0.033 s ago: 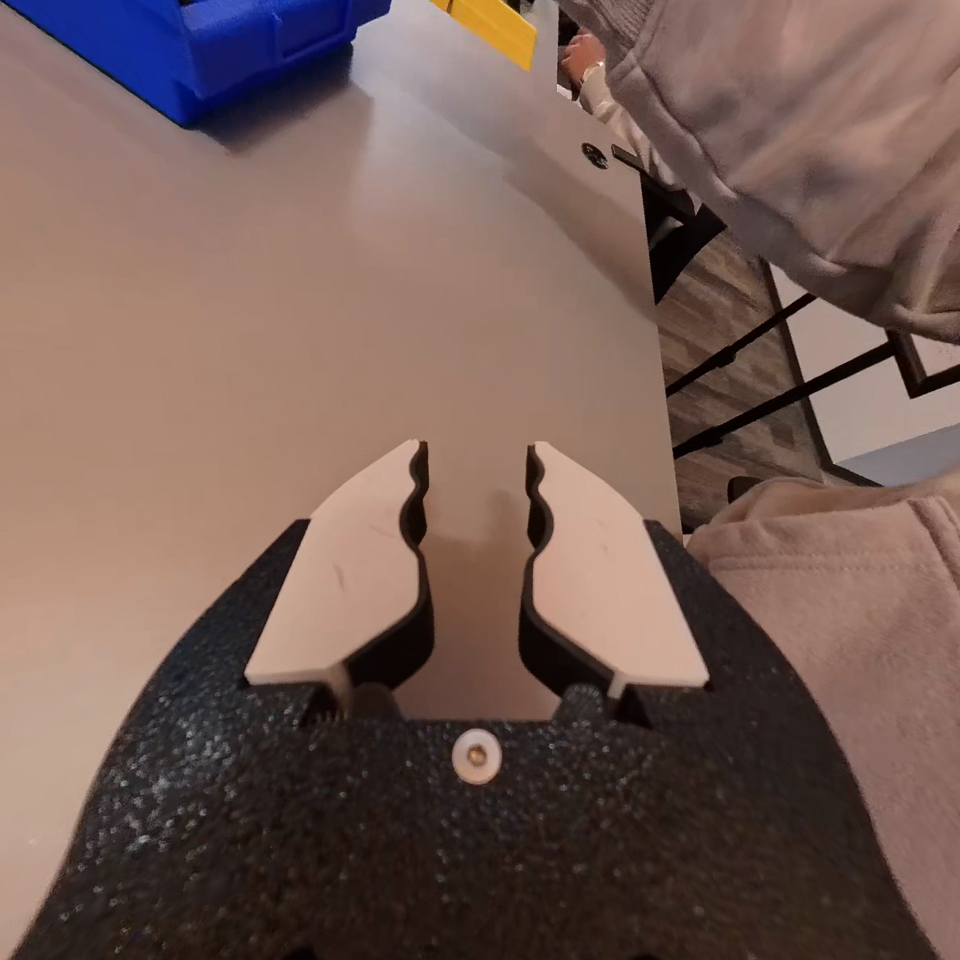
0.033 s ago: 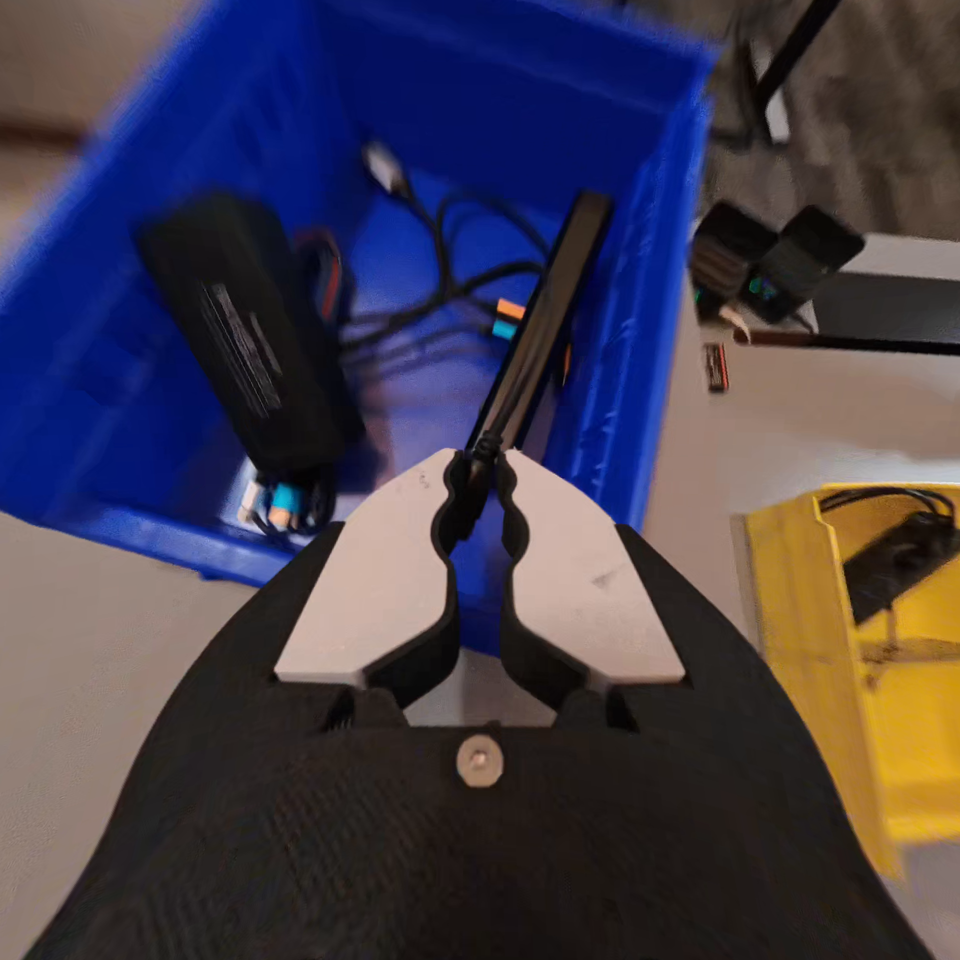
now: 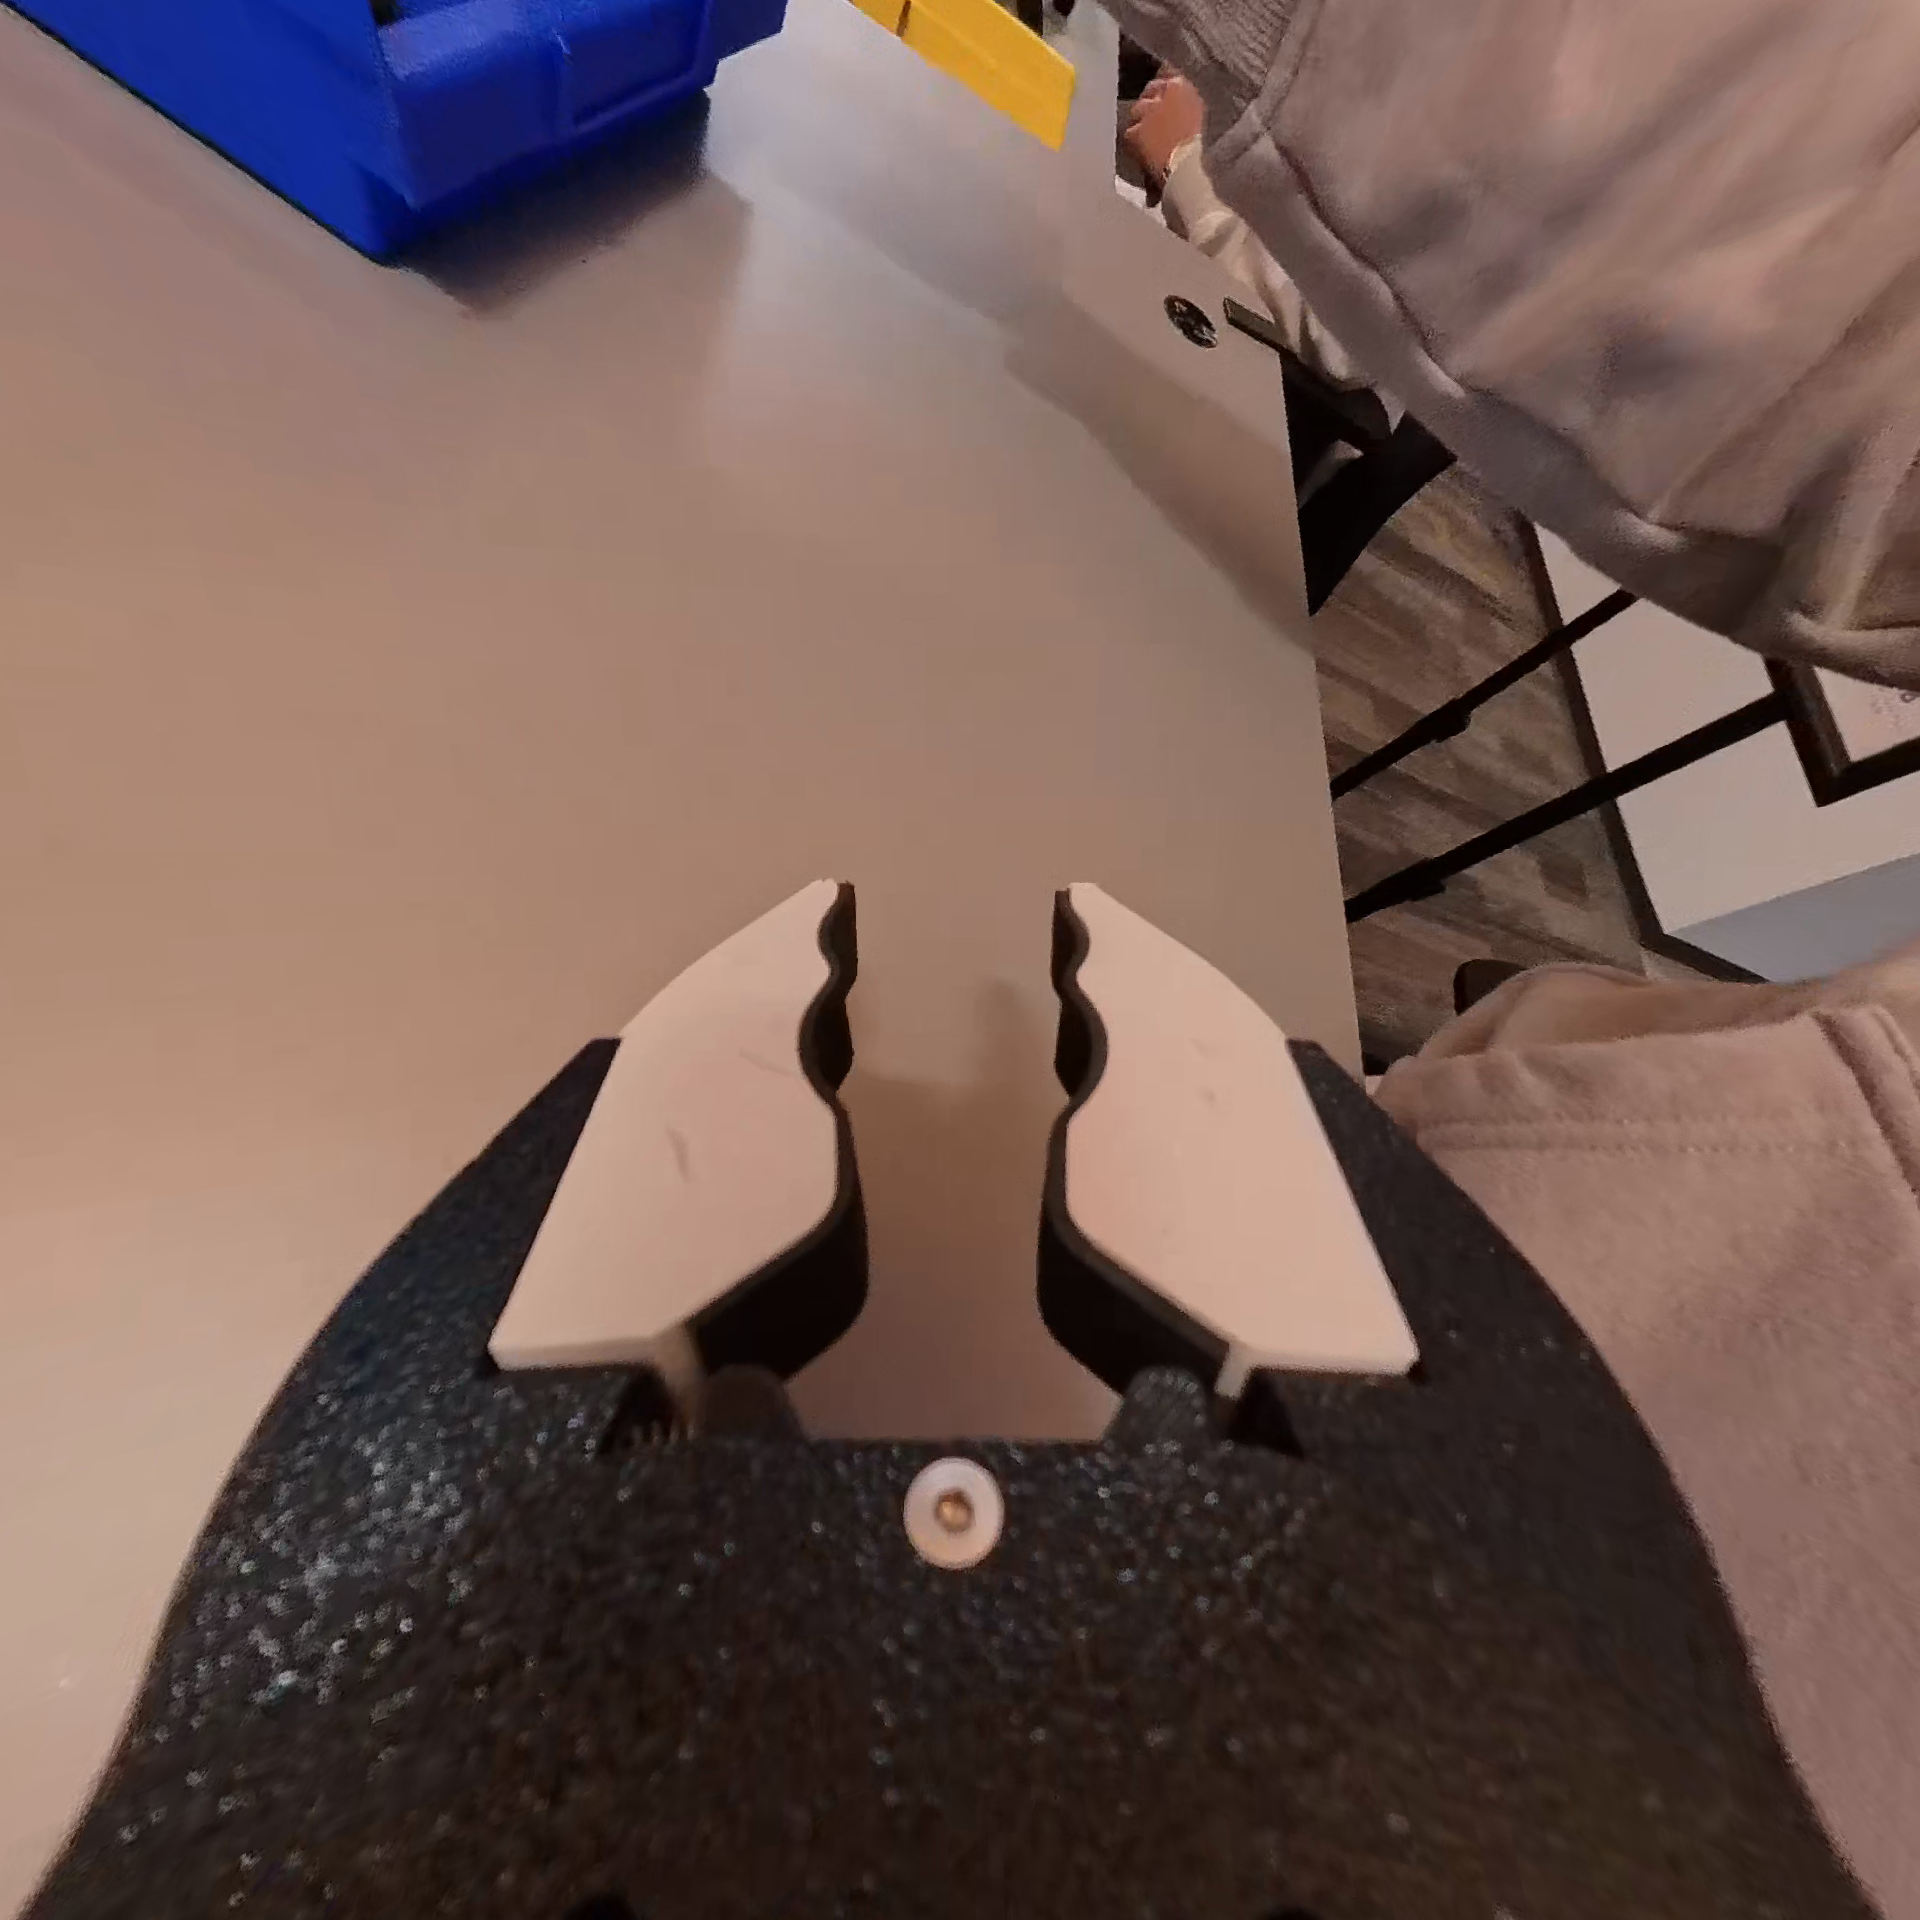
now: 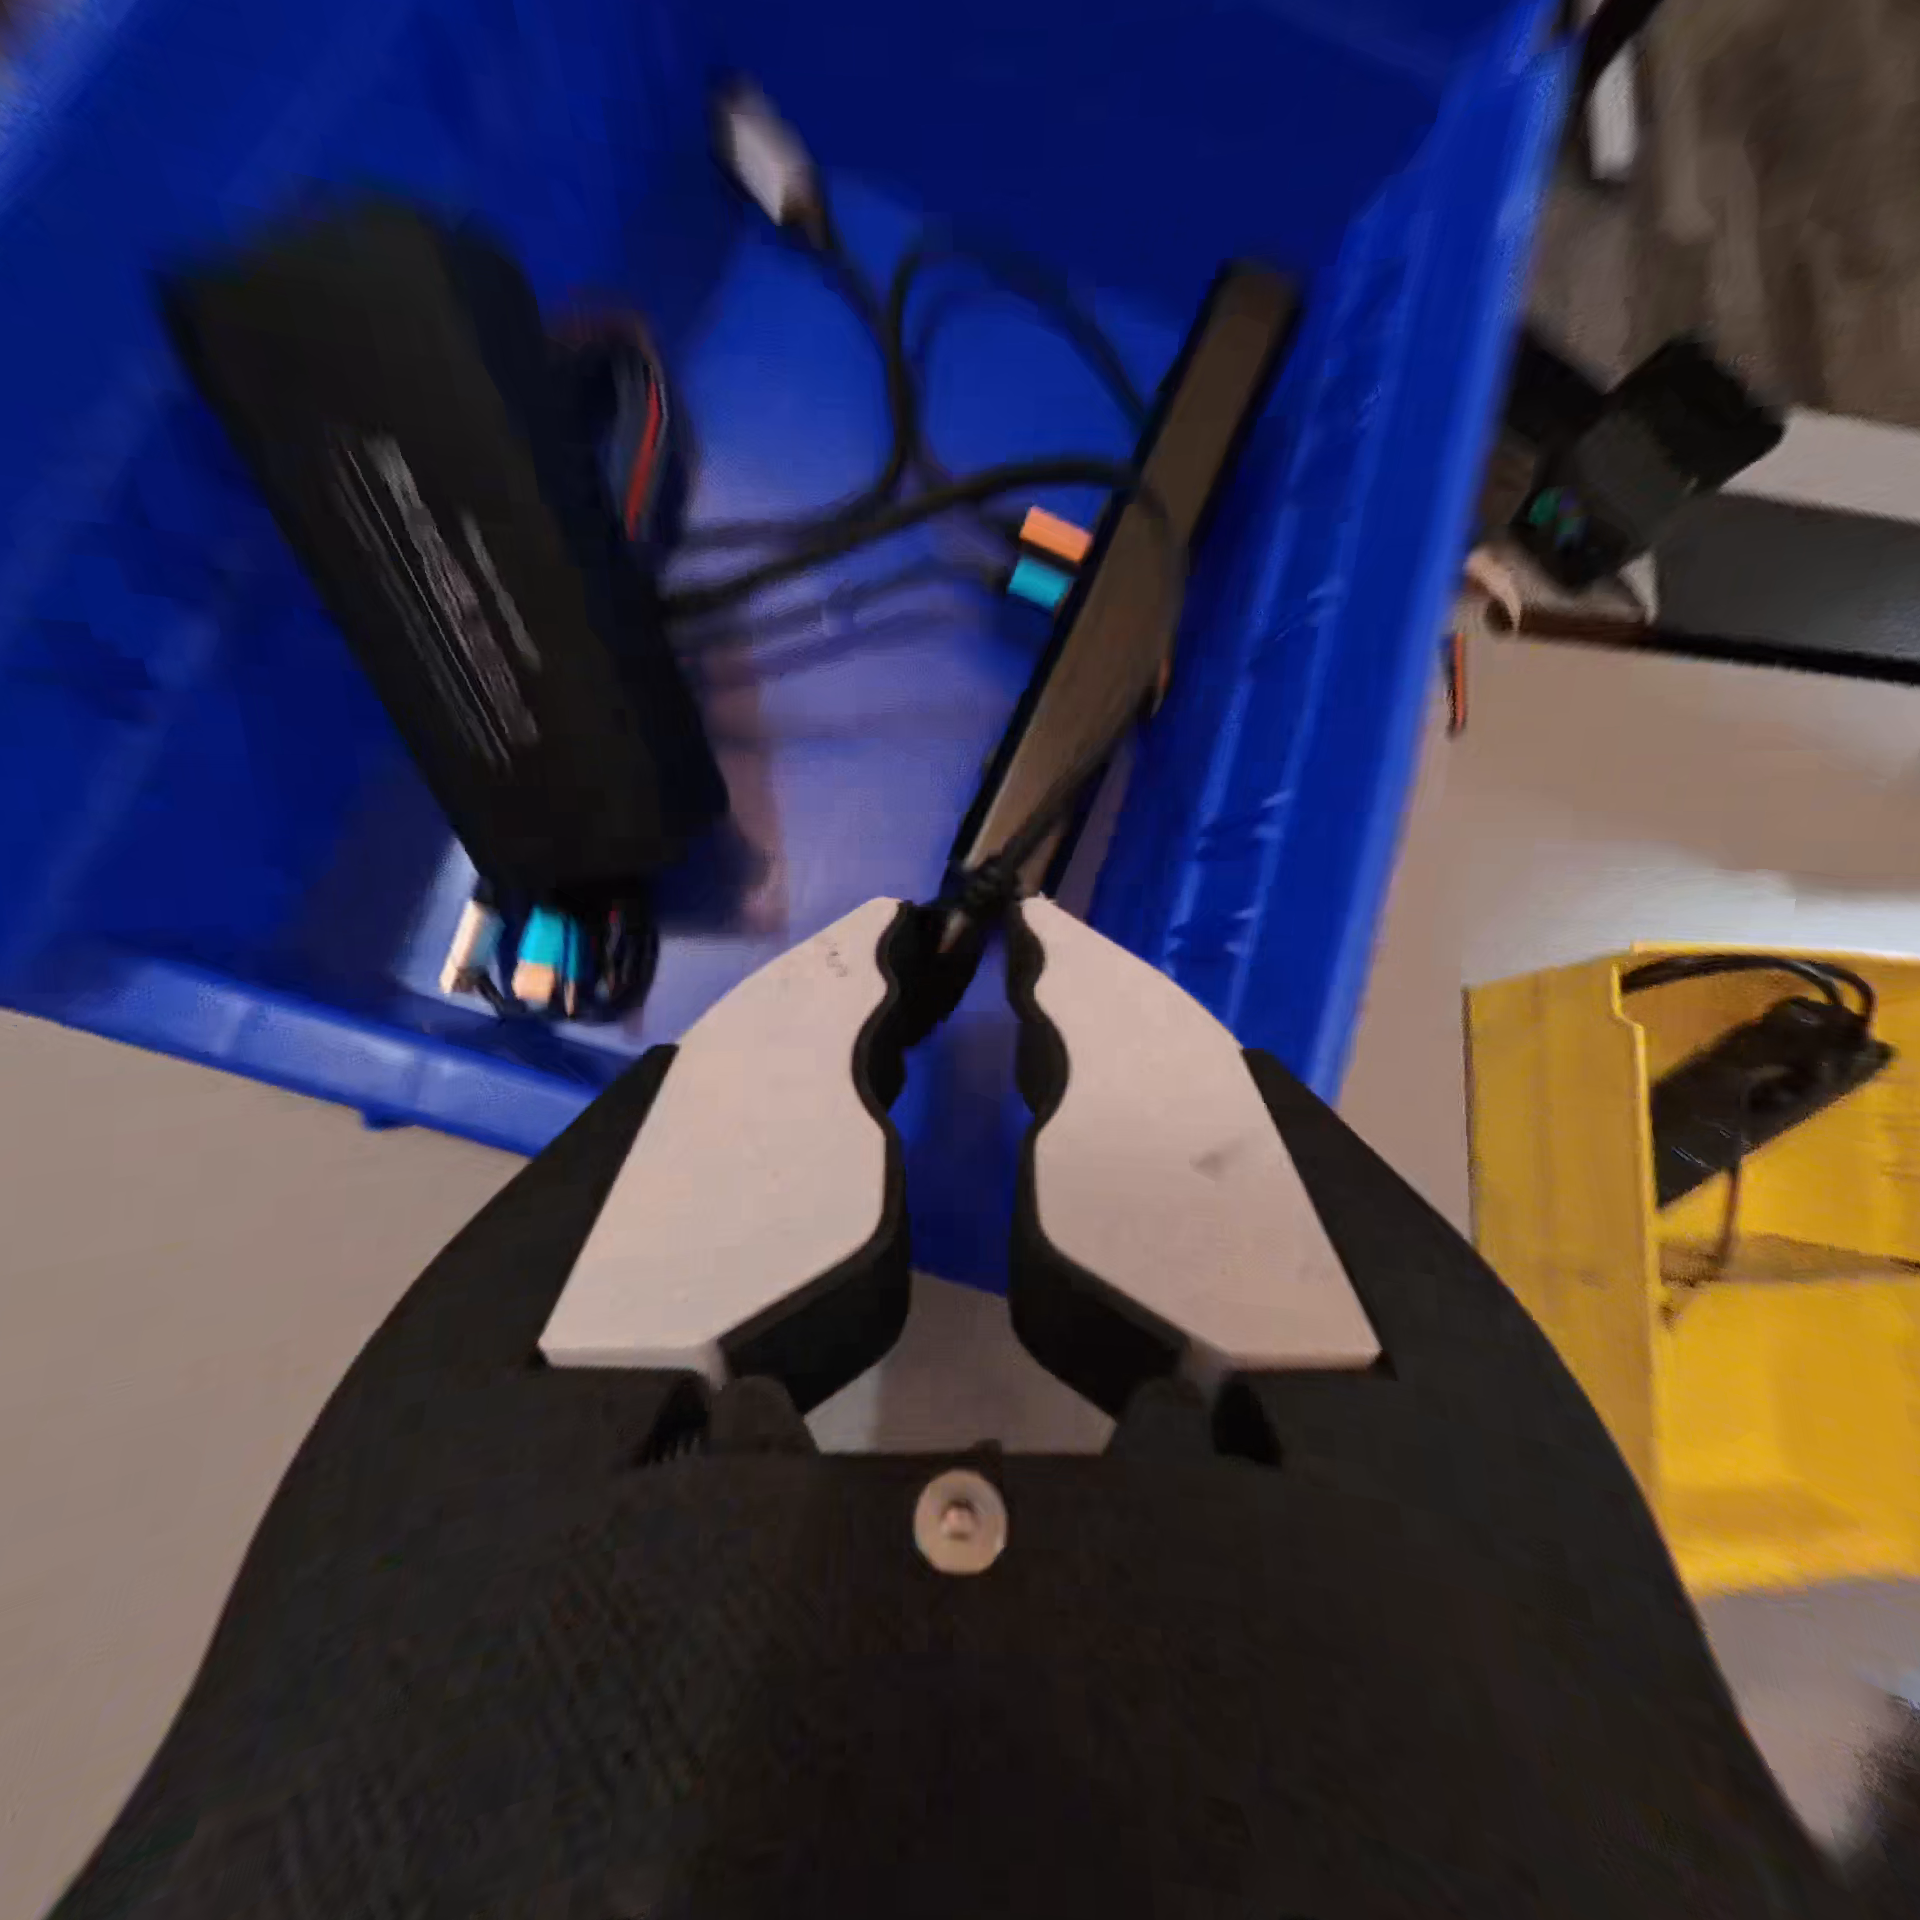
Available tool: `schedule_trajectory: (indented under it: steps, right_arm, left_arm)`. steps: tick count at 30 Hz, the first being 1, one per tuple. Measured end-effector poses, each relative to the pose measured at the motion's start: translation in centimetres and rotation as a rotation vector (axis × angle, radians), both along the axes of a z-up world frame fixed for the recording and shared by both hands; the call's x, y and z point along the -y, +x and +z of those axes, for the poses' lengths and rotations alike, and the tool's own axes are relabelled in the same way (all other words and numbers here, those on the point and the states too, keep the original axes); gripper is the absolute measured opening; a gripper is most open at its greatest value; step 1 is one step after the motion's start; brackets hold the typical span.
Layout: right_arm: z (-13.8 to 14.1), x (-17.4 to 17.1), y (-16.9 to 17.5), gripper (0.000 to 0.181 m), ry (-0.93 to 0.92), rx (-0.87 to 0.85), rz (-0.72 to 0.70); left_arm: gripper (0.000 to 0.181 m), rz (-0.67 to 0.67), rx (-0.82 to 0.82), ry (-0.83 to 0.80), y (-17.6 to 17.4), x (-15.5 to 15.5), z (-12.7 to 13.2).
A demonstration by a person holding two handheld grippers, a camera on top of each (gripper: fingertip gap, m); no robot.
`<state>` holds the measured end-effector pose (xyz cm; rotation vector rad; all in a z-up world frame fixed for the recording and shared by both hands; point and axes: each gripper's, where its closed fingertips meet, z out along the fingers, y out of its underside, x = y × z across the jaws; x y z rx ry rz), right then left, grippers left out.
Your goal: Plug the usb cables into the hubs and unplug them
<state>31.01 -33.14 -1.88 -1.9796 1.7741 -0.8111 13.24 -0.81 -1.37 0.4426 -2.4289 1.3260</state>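
The blue bin (image 4: 1299,665) holds a wide black hub (image 4: 436,582) at its left and loose cables (image 4: 894,499) in the middle. Over its right wall the right gripper (image 4: 951,920) pinches the cable end of a slim hub (image 4: 1122,613), which seems light and stiff; its body would likely give a firmer hold. Well away from the bin, the left gripper (image 3: 954,902) hangs spread apart and empty.

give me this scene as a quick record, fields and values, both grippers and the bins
left gripper: open, empty, over bare table
right gripper: shut on the cable end of a slim black hub, above the blue bin
blue bin contents: larger black hub, black cables, orange and teal plugs
yellow bin: right of the blue bin, holds a black hub with cable
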Motion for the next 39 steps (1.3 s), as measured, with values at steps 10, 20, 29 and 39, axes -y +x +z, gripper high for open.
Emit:
schedule_trajectory:
  steps: [10, 20, 29, 39]
  right_arm:
    - [1.5, -2.5, -4.7, 0.092, 0.03, 0.159, -0.051]
    - [1.6, -7.1, -17.9, 0.095, 0.307, 0.348, -0.161]
    - [-1.8, -10.4, -27.5, 0.09, 0.391, 0.29, -0.248]
    - [1.7, -11.4, -30.5, 0.084, 0.419, 0.331, -0.259]
  left_arm:
    - [0.059, 0.181, 0.35, 0.07, 6.7, 1.3, 1.9]
    - [0.084, 0.546, 0.325, 0.048, 17.3, 13.7, 4.7]
    - [0.029, 0.531, 0.303, 0.488, 22.0, 18.7, -2.1]
    - [0.006, 0.512, 0.379, 0.422, 22.8, 12.2, -2.5]
